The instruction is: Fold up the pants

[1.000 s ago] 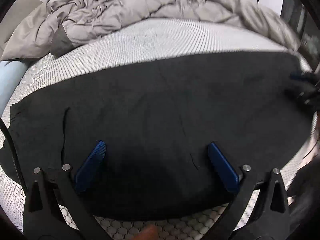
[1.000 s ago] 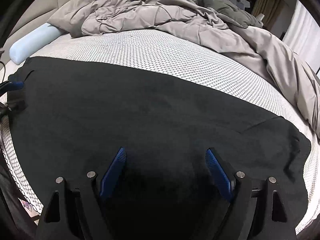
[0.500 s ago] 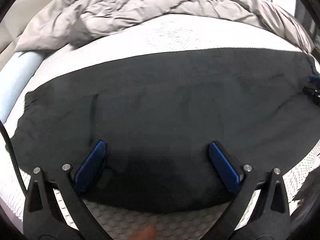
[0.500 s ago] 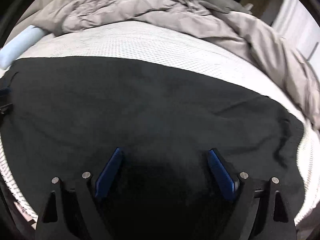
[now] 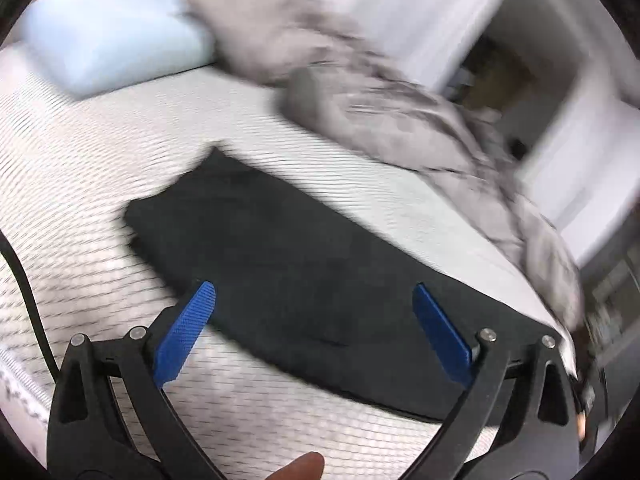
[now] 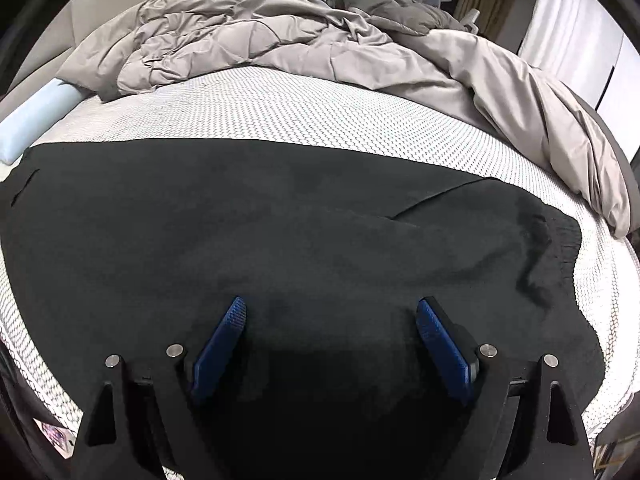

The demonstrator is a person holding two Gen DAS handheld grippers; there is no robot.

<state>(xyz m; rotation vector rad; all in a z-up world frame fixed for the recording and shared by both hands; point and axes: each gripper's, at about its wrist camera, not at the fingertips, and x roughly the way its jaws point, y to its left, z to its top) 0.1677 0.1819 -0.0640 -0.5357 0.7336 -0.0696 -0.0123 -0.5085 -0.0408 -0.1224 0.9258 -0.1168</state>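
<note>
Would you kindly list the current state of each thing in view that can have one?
Black pants: spread flat on the mattress, held by neither tool.
Left tool: open, empty.
Right tool: open, empty, over the pants.
Grey duvet: crumpled at the bed's far side.
Blue pillow: lying on the mattress.

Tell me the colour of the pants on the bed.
Black pants, plain with no pattern, clearest in the right wrist view.

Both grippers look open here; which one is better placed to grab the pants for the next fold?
Probably the right gripper: steady, fingers open directly over the pants. The left gripper's view is motion-blurred.
</note>
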